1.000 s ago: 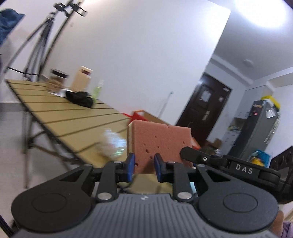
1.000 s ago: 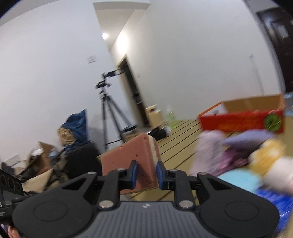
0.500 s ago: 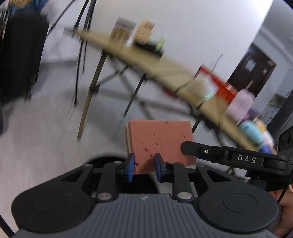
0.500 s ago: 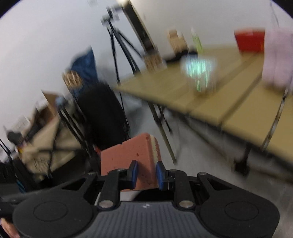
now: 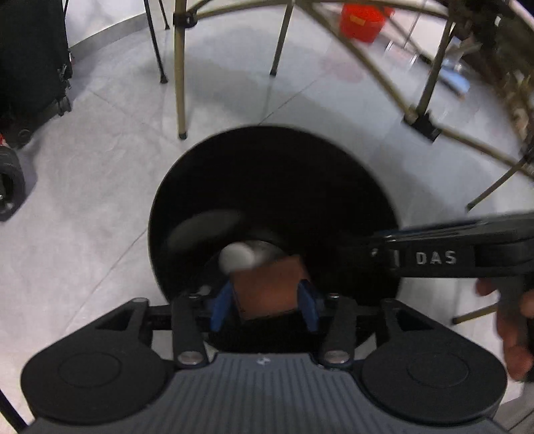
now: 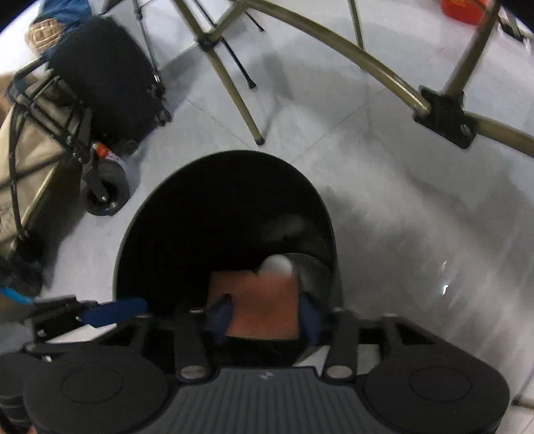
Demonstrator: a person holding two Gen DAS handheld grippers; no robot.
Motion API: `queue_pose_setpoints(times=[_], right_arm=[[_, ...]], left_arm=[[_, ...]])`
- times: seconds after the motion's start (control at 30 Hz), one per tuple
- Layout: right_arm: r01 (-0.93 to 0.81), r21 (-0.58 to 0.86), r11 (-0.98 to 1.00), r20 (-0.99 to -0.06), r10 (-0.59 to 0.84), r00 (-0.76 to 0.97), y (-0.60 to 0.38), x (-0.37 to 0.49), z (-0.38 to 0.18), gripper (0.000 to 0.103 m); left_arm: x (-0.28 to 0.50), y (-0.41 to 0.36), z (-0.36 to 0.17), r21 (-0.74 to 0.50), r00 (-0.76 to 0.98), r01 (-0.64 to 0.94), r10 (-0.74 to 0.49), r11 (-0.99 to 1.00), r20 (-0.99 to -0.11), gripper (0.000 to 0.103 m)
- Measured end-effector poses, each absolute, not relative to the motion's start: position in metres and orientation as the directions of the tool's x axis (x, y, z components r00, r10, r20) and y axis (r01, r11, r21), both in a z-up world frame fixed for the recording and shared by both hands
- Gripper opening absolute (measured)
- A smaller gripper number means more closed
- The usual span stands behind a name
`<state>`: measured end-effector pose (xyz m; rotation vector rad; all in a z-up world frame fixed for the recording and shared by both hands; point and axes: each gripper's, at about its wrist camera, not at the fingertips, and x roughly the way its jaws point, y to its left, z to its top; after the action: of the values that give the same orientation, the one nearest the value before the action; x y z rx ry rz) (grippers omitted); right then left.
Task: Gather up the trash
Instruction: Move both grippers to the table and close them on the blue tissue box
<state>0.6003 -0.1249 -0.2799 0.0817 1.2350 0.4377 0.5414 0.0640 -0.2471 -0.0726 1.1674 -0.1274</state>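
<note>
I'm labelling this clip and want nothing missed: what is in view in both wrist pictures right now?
sponge: one, reddish-brown, between both grippers' blue pads above the bin's mouth
bin: one, black, round, on the floor
pale round item: one, whitish, inside the bin, blurred
table legs: several, tan, beyond the bin
red container: one, on the floor far behind
suitcase: one, black, left of the bin
folding cart: one, beige with black frame and wheel, far left
floor: grey tiles
left gripper: black, jaws opening around the sponge
right gripper: black, jaws opening around the sponge
hand: one, right edge of left view
</note>
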Motion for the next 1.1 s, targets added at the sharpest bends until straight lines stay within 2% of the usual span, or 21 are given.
queue_pose_setpoints(times=[0.07,0.1,0.23,0.4,0.57,0.63,0.7,0.77,0.83,0.9,1.0,1.1], right_arm=[[-0.296,0.281,0.913,-0.895,0.36,0.261,-0.121,0.598,-0.274,0.046],[-0.3,0.286,0.91,-0.889,0.369,0.271,-0.119,0.599,-0.271,0.047],[-0.302,0.285,0.91,-0.882,0.373,0.29,-0.122,0.599,-0.258,0.048],[-0.304,0.272,0.913,-0.872,0.368,0.324,-0.131,0.598,-0.239,0.049],[-0.36,0.228,0.905,-0.804,0.383,0.454,-0.141,0.578,-0.191,0.05],[-0.381,0.201,0.902,-0.749,0.392,0.534,-0.15,0.563,-0.165,0.053],[-0.405,0.158,0.9,-0.684,0.396,0.612,-0.159,0.544,-0.14,0.056],[-0.411,0.127,0.903,-0.617,0.396,0.68,-0.17,0.525,-0.116,0.057],[-0.41,0.109,0.906,-0.531,0.401,0.746,-0.185,0.503,-0.088,0.058],[-0.398,0.086,0.913,-0.428,0.395,0.813,-0.202,0.48,-0.062,0.063],[-0.324,0.042,0.945,-0.267,0.323,0.908,-0.235,0.448,-0.033,0.075],[-0.19,0.008,0.982,-0.17,0.188,0.967,-0.267,0.429,-0.017,0.082]], left_arm=[[0.542,0.067,-0.246,-0.121,0.385,0.047,-0.13,0.992,-0.914,0.052],[0.542,0.068,-0.244,-0.118,0.394,0.042,-0.125,0.992,-0.911,0.053],[0.542,0.066,-0.233,-0.102,0.439,0.042,-0.11,0.994,-0.892,0.058],[0.533,0.068,-0.216,-0.079,0.482,0.049,-0.093,0.996,-0.871,0.06],[0.529,0.069,-0.175,-0.044,0.596,0.052,-0.067,0.998,-0.8,0.068],[0.519,0.067,-0.152,-0.022,0.67,0.049,-0.049,0.999,-0.741,0.075],[0.506,0.06,-0.125,-0.005,0.751,0.069,-0.055,0.998,-0.658,0.076],[0.493,0.05,-0.1,0.0,0.818,0.096,-0.079,0.995,-0.569,0.081],[0.483,0.038,-0.08,-0.01,0.871,0.117,-0.108,0.993,-0.48,0.084],[0.474,0.02,-0.063,-0.024,0.903,0.158,-0.155,0.987,-0.402,0.084],[0.466,-0.014,-0.049,-0.029,0.918,0.221,-0.218,0.975,-0.33,0.088],[0.462,-0.051,-0.044,-0.04,0.911,0.291,-0.289,0.956,-0.295,0.089]])
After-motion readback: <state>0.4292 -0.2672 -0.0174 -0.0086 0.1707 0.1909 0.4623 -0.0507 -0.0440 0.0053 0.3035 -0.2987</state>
